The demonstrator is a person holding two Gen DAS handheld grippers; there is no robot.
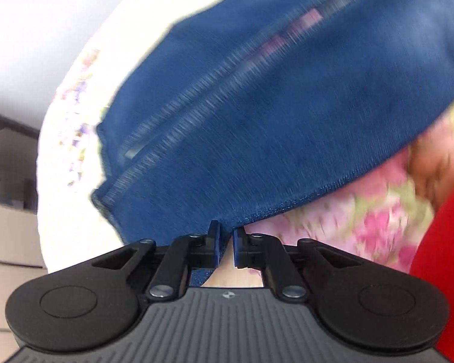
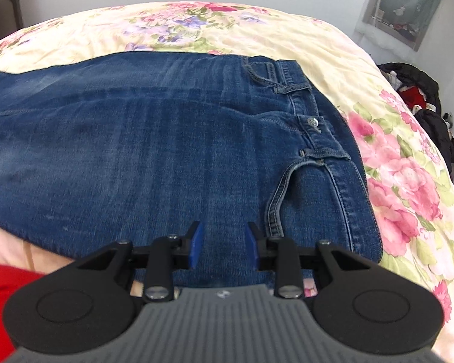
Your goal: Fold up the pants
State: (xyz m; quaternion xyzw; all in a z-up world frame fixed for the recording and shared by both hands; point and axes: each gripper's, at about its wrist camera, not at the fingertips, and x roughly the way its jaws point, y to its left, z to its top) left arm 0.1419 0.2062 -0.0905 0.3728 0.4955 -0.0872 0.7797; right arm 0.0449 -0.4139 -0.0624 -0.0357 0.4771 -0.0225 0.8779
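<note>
Denim fills both views: the pants (image 2: 172,151) lie flat on the floral bedspread (image 2: 402,181), waistband at centre right of the right wrist frame, where my right gripper (image 2: 224,243) hovers with jaws apart and nothing between them. In the blurred left view my left gripper (image 1: 226,243) looks pinched on the hem (image 1: 287,208) at bottom centre, though a sliver of gap shows, so I'd guess the hold is thin. If so, the hem could slip out mid-fold and the leg drop crooked.
</note>
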